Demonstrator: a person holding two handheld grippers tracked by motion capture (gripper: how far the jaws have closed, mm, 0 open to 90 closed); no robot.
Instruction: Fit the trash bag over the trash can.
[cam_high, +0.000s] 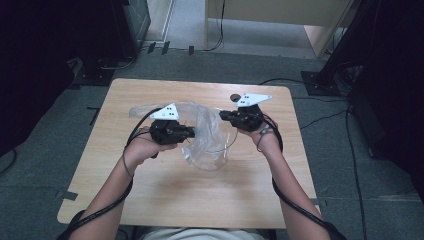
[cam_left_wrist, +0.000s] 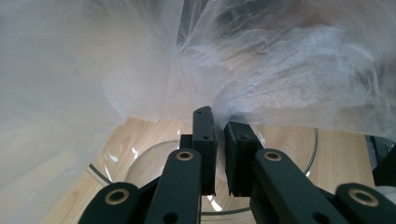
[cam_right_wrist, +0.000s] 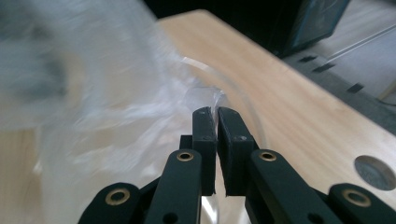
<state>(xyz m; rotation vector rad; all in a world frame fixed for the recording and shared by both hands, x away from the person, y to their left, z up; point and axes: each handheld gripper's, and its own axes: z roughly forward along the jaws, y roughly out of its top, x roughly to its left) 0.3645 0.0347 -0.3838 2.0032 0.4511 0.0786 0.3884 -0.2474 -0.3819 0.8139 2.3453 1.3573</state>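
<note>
My left tongs (cam_left_wrist: 219, 122) pinch a fold of the clear plastic bag (cam_high: 202, 122), jaws nearly together on the film. My right tongs (cam_right_wrist: 217, 114) grip its far edge the same way, probably so I can spread the bag over the glass bowl (cam_high: 212, 155). The bowl sits mid-surface (cam_high: 150, 200) beneath the bag. Loose film billows between my hands, hiding the bowl rim. A round hole (cam_high: 234, 97) lies just behind the right tongs.

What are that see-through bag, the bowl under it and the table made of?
The bag looks like thin, crinkly translucent plastic film. The bowl seems clear glass or hard plastic: its rim glints. The table looks like pale wood or wood-grain laminate, matte.
</note>
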